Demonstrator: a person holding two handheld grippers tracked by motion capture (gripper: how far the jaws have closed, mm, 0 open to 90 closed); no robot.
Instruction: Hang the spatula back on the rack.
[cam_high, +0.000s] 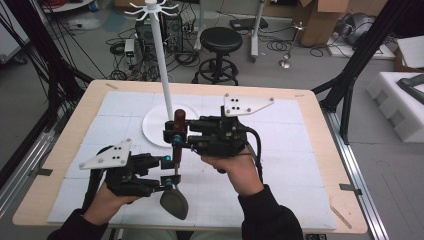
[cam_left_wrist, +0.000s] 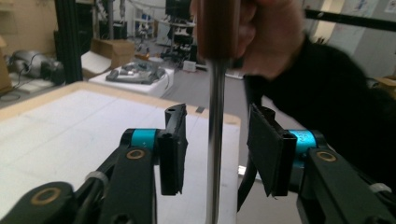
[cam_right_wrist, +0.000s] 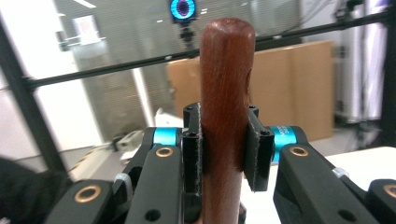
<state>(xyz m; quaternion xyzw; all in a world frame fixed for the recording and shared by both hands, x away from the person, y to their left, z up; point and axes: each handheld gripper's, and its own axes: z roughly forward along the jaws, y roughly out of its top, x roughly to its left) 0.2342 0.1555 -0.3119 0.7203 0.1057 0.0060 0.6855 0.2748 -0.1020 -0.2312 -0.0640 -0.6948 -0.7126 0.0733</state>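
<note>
A utensil stands upright above the table, with a reddish wooden handle, a thin metal shaft and a dark spoon-like head at the bottom. My right gripper is shut on the wooden handle; both pads press its sides in the right gripper view, where the gripper holds it near the top end. My left gripper sits lower, at the shaft. In the left gripper view the shaft runs between the open jaws of this gripper, with a gap to each pad.
A white rack with a tall pole, hooks on top and a round base stands just behind the utensil. A white mat covers the wooden table. A black stool stands on the floor beyond.
</note>
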